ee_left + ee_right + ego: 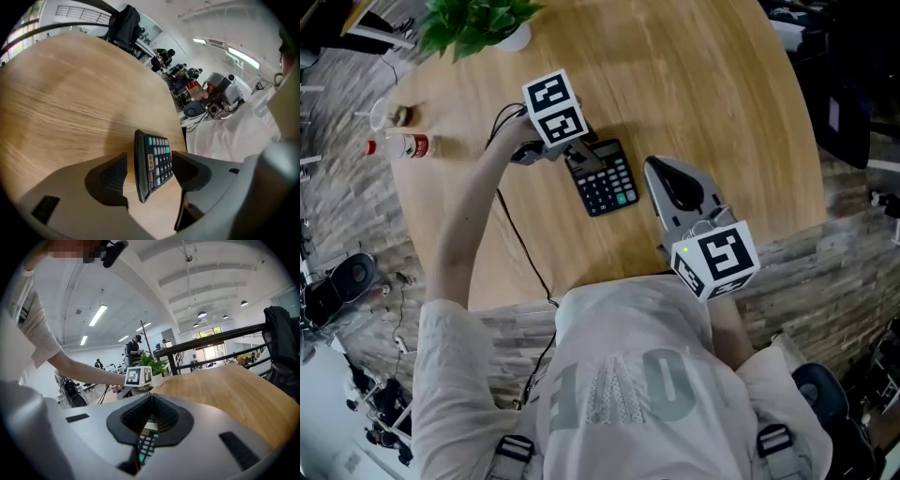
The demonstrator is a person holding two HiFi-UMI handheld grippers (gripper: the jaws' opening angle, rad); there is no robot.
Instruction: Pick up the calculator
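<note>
Your right gripper (150,397), jaws together & empty, is hovering just beside the calculator (605,178) lying flat on the worktop (722,112); left gripper (151,171) is straddling its display end, jaws apart, not pressing; prob. light, stiff, slick plastic; you're wanting its side edges.

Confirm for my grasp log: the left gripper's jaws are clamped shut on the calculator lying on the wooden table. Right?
No. The left gripper has its jaws wide open around the calculator, not clamped on it, as the left gripper view shows. The calculator does lie on the wooden table.
</note>
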